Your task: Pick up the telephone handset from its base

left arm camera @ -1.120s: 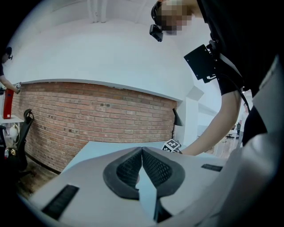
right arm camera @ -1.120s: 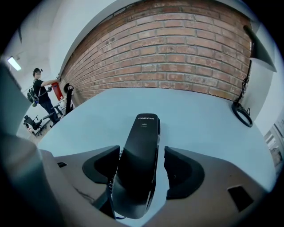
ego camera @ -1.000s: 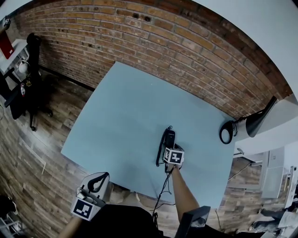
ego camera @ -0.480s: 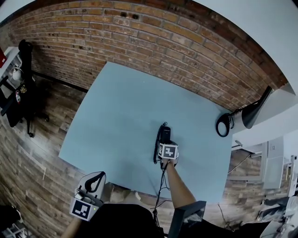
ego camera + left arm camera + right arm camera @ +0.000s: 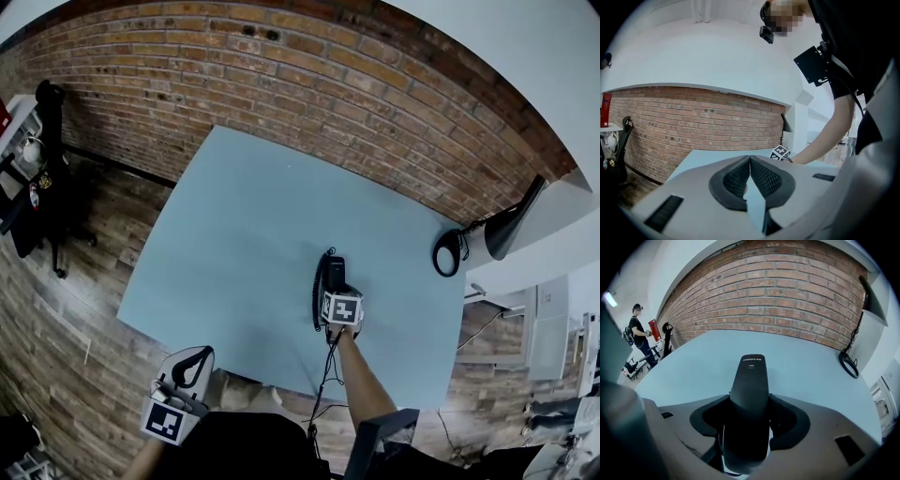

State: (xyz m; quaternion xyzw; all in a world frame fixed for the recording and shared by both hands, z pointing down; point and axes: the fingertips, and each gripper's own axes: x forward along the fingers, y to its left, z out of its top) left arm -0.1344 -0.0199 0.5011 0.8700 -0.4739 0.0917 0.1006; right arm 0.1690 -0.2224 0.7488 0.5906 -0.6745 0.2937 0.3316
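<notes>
While it lies on the flat blue table (image 5: 244, 216), low in the middle of the head view, the long, smooth black handset (image 5: 335, 272) sits between the jaws of the right gripper (image 5: 750, 401). They have just been closing and now press on both its sides. A black curly cord (image 5: 317, 300) loops at its left. A black lamp (image 5: 487, 239) stands far right, by the rough brick wall (image 5: 281, 75). The left gripper (image 5: 750, 161), lower left, has its jaws together on nothing.
</notes>
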